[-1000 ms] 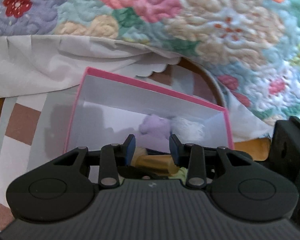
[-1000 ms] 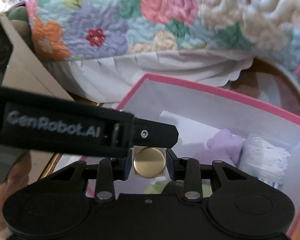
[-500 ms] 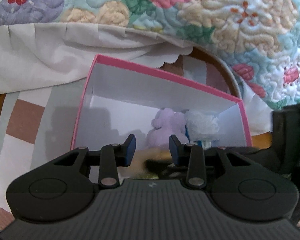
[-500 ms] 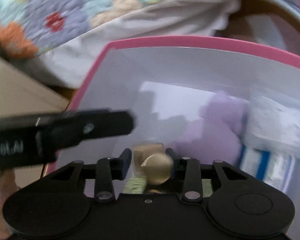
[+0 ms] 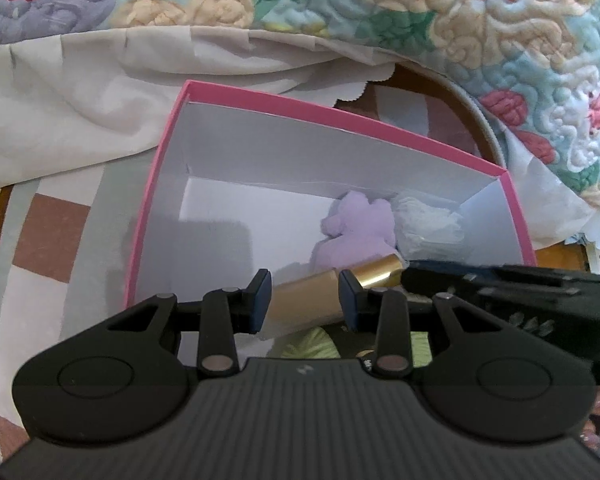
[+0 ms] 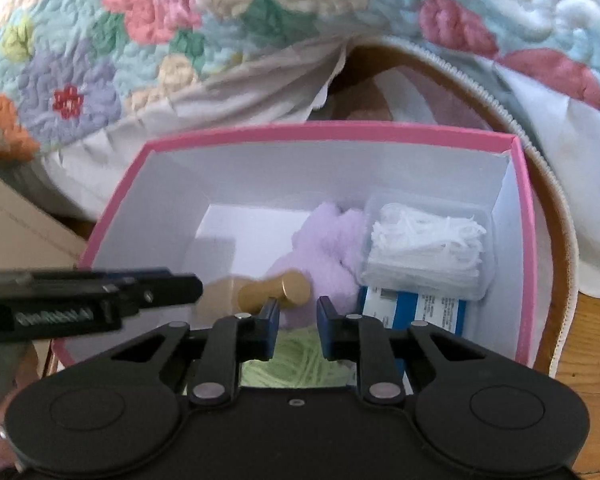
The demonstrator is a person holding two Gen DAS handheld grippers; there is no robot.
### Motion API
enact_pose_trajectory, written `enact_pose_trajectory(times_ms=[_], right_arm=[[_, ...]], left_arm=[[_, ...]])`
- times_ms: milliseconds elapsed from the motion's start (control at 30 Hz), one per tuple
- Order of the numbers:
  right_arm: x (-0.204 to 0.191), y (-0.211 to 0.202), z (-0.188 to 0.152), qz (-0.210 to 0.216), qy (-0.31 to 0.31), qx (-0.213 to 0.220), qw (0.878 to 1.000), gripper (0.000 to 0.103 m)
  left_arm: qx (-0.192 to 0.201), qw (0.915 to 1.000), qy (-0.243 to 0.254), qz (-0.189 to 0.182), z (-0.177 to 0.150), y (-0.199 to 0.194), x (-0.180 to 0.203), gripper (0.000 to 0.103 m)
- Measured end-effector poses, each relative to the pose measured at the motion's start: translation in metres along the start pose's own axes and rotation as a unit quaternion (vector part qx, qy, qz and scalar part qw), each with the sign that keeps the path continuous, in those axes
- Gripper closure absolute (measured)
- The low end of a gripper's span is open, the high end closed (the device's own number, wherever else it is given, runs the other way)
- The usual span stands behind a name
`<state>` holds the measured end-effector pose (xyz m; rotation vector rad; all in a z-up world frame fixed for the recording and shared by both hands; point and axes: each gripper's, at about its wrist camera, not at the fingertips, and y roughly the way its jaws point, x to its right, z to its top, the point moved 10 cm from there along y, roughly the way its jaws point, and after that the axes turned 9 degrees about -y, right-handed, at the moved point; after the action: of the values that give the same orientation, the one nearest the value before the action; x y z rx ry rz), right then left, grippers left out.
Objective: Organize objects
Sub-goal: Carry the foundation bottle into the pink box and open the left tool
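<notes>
Your left wrist camera looks down and forward, close over the pink box from its near-left side; your right wrist camera faces it from nearer right; both share its white interior and the quilt behind.

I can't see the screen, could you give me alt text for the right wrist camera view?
A gold tube lies inside a pink-rimmed white box, just left of the open right hand-held gripper. Beside it sit a purple plush toy and a clear tub of white floss picks; the left hand-held gripper reaches in from the left.
</notes>
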<state>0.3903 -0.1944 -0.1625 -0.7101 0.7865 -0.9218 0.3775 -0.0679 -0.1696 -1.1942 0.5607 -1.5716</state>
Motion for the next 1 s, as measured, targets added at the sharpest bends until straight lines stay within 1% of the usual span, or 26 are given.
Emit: enact_pose_trajectory(times_ms=[33, 100, 133, 200, 233, 300, 400, 467, 533, 600, 667, 700, 733, 800, 867, 933, 1000], right_arm=[[-0.002, -0.002, 0.004, 0.007, 0.006, 0.013, 1.000, 0.075], [-0.005, -0.006, 0.012, 0.018, 0.012, 0.027, 0.999, 0.073], [-0.007, -0.005, 0.014, 0.022, 0.007, 0.024, 0.999, 0.073], [-0.009, 0.005, 0.016, 0.009, -0.013, 0.008, 1.000, 0.072], [-0.010, 0.009, 0.016, 0.004, -0.023, 0.000, 1.000, 0.075], [-0.012, 0.019, 0.011, -0.006, -0.027, -0.020, 0.999, 0.076], [-0.020, 0.026, 0.002, 0.001, -0.027, -0.037, 0.999, 0.078], [-0.026, 0.030, -0.003, 0.007, -0.022, -0.045, 0.999, 0.078], [-0.027, 0.029, -0.004, -0.002, -0.029, -0.044, 0.999, 0.076], [-0.030, 0.021, -0.003, -0.016, -0.050, -0.035, 0.998, 0.075], [-0.036, 0.005, -0.001, -0.018, -0.063, -0.023, 0.998, 0.066], [-0.039, -0.004, 0.001, -0.015, -0.066, -0.018, 0.998, 0.059], [-0.043, -0.013, 0.002, -0.013, -0.068, -0.015, 0.997, 0.055], [-0.050, -0.032, 0.004, -0.015, -0.079, -0.011, 0.997, 0.054], [-0.056, -0.052, 0.007, -0.022, -0.087, -0.008, 0.996, 0.050], [-0.061, -0.071, 0.007, -0.027, -0.092, -0.006, 0.995, 0.046], [-0.066, -0.090, 0.006, -0.030, -0.097, -0.002, 0.995, 0.043]], left_arm=[[0.001, 1.0000, -0.001, 0.000, 0.000, -0.001, -0.001, 0.068], [0.005, 1.0000, -0.002, -0.001, 0.002, -0.004, -0.004, 0.068], [0.006, 1.0000, -0.002, 0.000, 0.003, -0.006, -0.005, 0.068], [0.010, 0.9999, -0.003, 0.002, 0.006, -0.008, -0.008, 0.068], [0.011, 0.9999, -0.004, 0.001, 0.007, -0.009, -0.008, 0.068], [0.010, 0.9999, -0.008, -0.003, 0.008, -0.011, -0.009, 0.068], [0.010, 0.9999, -0.008, -0.003, 0.007, -0.013, -0.009, 0.068], [0.009, 0.9999, -0.001, 0.008, 0.005, -0.016, -0.009, 0.068], [0.009, 0.9996, 0.011, 0.023, 0.002, -0.022, -0.009, 0.064], [0.006, 0.9993, 0.023, 0.029, -0.001, -0.032, -0.005, 0.062], [0.001, 0.9991, 0.029, 0.032, -0.003, -0.044, -0.001, 0.060], [-0.002, 0.9990, 0.030, 0.032, -0.004, -0.049, 0.001, 0.058], [-0.003, 0.9990, 0.033, 0.031, -0.005, -0.056, 0.004, 0.056], [-0.001, 0.9986, 0.043, 0.030, -0.007, -0.072, 0.012, 0.054], [0.007, 0.9974, 0.063, 0.034, -0.009, -0.088, 0.022, 0.050], [0.016, 0.9955, 0.084, 0.041, -0.011, -0.106, 0.032, 0.044], [0.019, 0.9938, 0.099, 0.046, -0.014, -0.122, 0.041, 0.042]])
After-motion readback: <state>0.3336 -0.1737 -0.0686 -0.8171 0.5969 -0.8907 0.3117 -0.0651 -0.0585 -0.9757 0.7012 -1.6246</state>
